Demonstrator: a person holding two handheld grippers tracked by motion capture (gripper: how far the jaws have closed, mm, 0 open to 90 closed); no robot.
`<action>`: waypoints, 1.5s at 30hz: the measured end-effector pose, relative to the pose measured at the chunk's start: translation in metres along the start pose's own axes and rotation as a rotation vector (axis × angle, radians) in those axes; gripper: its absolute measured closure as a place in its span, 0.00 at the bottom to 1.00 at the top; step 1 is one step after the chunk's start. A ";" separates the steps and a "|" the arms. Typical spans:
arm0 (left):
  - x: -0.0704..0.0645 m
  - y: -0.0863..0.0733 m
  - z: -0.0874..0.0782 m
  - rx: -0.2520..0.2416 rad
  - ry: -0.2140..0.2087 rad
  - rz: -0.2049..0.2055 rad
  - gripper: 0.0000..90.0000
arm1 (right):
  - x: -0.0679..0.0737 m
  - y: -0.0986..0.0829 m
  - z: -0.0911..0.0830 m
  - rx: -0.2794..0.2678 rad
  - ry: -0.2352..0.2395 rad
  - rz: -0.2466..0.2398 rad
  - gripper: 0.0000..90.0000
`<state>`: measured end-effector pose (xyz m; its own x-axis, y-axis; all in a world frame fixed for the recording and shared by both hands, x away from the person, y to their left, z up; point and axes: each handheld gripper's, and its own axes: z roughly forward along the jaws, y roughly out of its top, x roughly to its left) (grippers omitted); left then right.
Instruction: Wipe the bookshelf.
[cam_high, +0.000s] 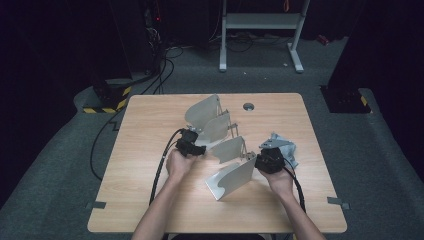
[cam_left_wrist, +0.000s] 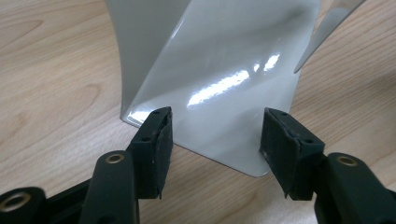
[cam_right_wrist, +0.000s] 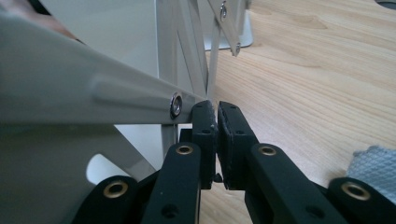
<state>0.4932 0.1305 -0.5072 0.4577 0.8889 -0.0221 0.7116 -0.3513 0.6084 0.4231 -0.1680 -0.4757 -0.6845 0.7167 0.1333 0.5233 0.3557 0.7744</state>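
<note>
A person is working at a wooden table (cam_high: 150, 150) with a gripper in each hand, both set against a grey folding rack (cam_high: 222, 145) of curved panels joined by thin metal bars. The rack is standing stretched out across the middle of the table, running from the far centre toward the person's right hand.

The left gripper (cam_left_wrist: 215, 140) is sitting at the rack's left side, its jaws spread wide on either side of the lower edge of one glossy panel (cam_left_wrist: 224, 84), with neither pad touching it. That panel is resting on its edge on the table.

The right gripper (cam_right_wrist: 216, 135) is sitting at the rack's near right end, its jaws pressed together and pinching a thin metal bar (cam_right_wrist: 212, 70) of the rack just beside a rivet (cam_right_wrist: 176, 104).

A crumpled grey cloth (cam_high: 285, 147) is lying on the table just behind the right gripper, to the right of the rack. A small round metal cap (cam_high: 248, 106) is sitting in the tabletop beyond the rack's far end.
</note>
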 end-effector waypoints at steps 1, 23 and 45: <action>-0.001 0.001 0.001 0.000 -0.003 0.004 0.49 | 0.001 -0.001 -0.001 -0.001 0.002 -0.003 0.96; -0.014 -0.007 -0.002 -0.031 -0.045 0.037 0.51 | 0.029 -0.010 -0.013 -0.027 0.043 -0.035 0.94; -0.034 -0.020 -0.011 -0.034 -0.041 0.088 0.51 | 0.017 0.009 0.007 -0.001 0.010 -0.011 0.90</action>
<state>0.4573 0.1108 -0.5101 0.5395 0.8420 0.0007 0.6497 -0.4168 0.6357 0.4193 -0.1480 -0.4713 -0.6951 0.7070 0.1307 0.5152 0.3631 0.7763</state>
